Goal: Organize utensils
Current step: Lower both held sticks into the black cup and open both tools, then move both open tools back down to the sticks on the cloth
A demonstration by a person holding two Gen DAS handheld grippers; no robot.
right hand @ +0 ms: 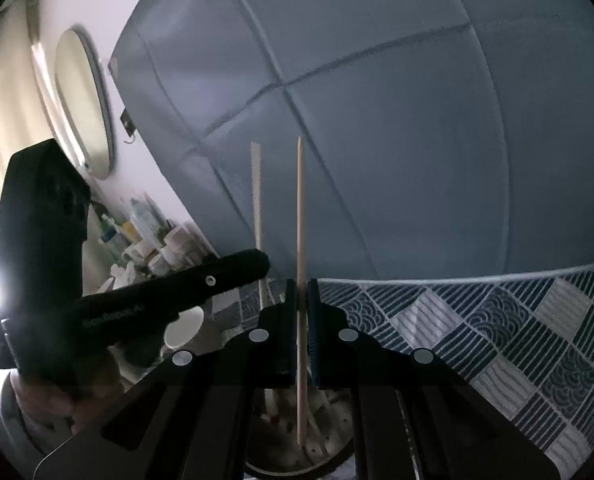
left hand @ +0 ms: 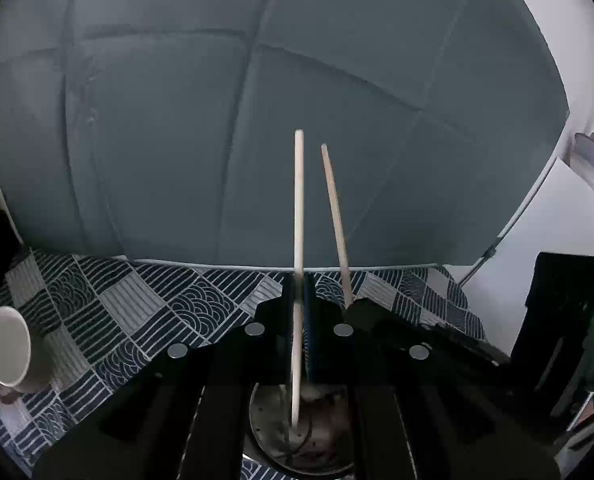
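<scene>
Left gripper (left hand: 299, 300): jaws closed on one pale chopstick (left hand: 298, 208), held upright, its lower end over a round metal utensil holder (left hand: 269, 432) just beneath the fingers. Right gripper (right hand: 302, 300): jaws clamped on a second wooden chopstick (right hand: 301, 220), also upright, its lower end above the same holder. The two grippers stood close together; each camera showed the other's stick beside its own. Surface: a bed cover (left hand: 137, 308) with a navy-and-grey wave pattern. A white mug (left hand: 7, 346) lay on its side at the left. Behind: a grey padded headboard (left hand: 217, 100).
</scene>
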